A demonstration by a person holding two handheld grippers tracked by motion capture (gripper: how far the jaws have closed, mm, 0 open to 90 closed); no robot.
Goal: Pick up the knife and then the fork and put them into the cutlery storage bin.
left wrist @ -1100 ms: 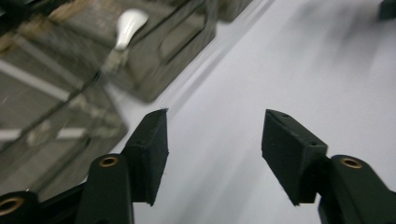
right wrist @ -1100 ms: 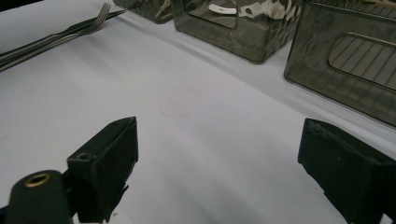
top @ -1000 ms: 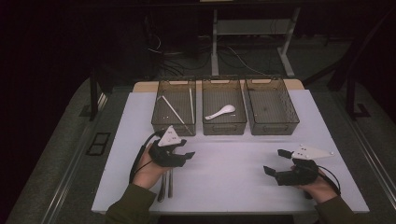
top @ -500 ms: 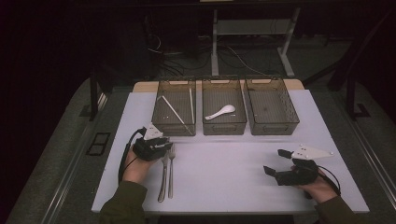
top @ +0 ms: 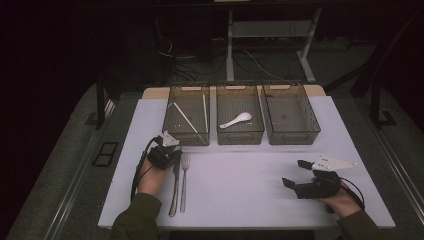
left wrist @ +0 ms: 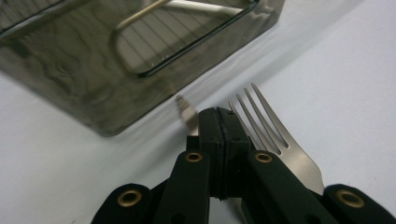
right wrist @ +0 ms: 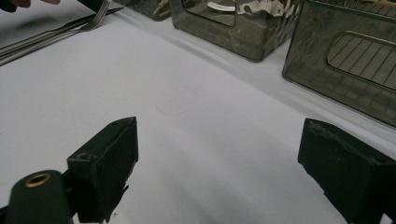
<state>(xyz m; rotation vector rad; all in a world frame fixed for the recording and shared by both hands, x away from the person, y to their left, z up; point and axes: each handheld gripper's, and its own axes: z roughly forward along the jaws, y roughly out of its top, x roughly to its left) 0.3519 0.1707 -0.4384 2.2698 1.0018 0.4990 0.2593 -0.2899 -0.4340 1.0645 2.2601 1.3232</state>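
A knife and a fork lie side by side on the white table, handles toward the person. My left gripper sits low over the knife's blade end. In the left gripper view its jaws have just been closing, and the pads now press together on the blade. The knife tip pokes out just left of them and the fork tines lie to their right. My right gripper rests at the table's right front, open with nothing between its fingers.
Three wire bins stand in a row at the back. The left bin holds chopsticks, the middle bin holds a white spoon, and the right bin has nothing in it. The left bin's wall stands close ahead of the left gripper.
My left gripper shifted left, sank onto the knife's blade end, and its jaws closed. The right gripper has stayed put.
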